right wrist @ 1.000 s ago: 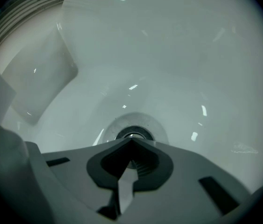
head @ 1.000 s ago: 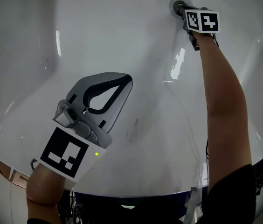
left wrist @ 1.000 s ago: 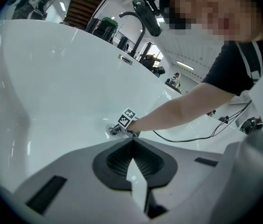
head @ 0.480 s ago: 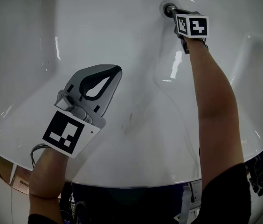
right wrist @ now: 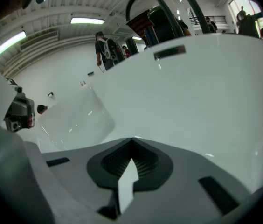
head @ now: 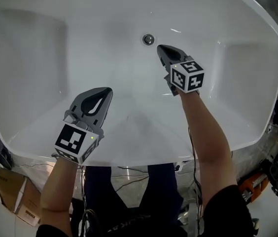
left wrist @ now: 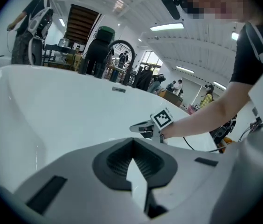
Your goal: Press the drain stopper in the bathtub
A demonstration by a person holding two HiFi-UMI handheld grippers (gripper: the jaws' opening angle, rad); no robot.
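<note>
White bathtub (head: pixel 35 58) curves beneath; the left gripper (head: pixel 105 92), jaws together on nothing, hangs well short of the drain stopper (head: pixel 149 39). It lies just ahead of the right gripper (head: pixel 160 48), whose tips are closed and empty. Likely rigid, slick metal, best pressed dead-centre.

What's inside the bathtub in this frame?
The bathtub holds only a round metal drain stopper at its bottom; no water shows. The left gripper and right gripper, both shut and empty, hang over it, hiding patches of the tub floor beneath them.
</note>
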